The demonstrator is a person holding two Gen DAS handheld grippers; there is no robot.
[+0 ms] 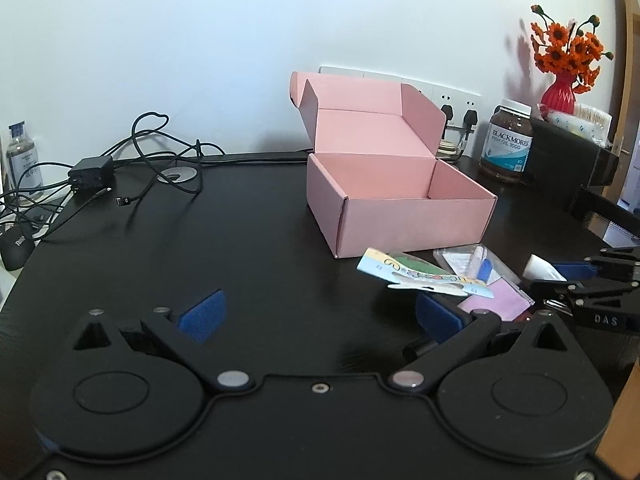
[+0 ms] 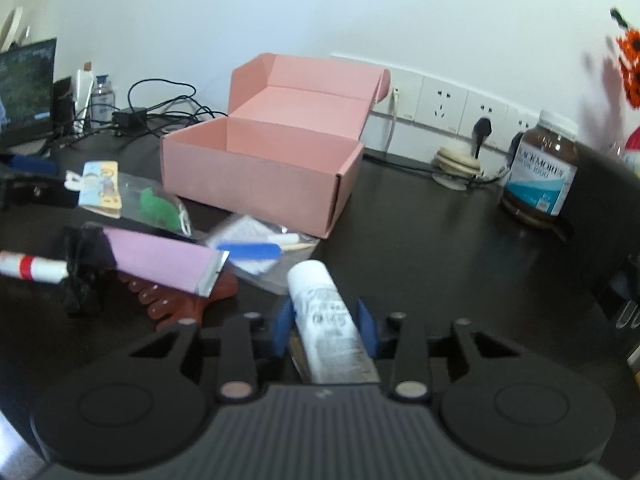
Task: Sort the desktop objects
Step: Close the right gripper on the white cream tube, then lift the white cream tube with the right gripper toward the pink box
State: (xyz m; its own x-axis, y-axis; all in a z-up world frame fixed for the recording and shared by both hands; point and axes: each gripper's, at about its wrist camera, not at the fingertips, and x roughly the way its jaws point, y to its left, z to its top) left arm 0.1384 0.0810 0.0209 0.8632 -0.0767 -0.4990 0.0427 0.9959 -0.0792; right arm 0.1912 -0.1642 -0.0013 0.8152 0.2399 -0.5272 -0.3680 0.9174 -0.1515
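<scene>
An open pink cardboard box (image 1: 400,216) (image 2: 256,176) stands on the black desk, its lid leaning back against the wall. In front of it lies a pile: a clear packet with a cartoon card (image 1: 420,276) (image 2: 100,188), a lilac packet (image 1: 496,300) (image 2: 160,260), a clear bag with a blue file (image 2: 256,250), a red foot-shaped piece (image 2: 180,304) and a white pen with a red band (image 2: 28,266). My right gripper (image 2: 324,328) (image 1: 576,276) is shut on a white tube (image 2: 324,312) (image 1: 538,267), blue pads pressing both its sides. My left gripper (image 1: 320,316) is open over bare desk, left of the pile.
A brown fish-oil jar (image 1: 506,144) (image 2: 540,176) stands right of the box near the wall sockets (image 2: 440,104). A black charger with tangled cables (image 1: 92,172) lies at the back left, a mouse (image 1: 16,248) at the far left. A red vase of orange flowers (image 1: 560,96) stands back right.
</scene>
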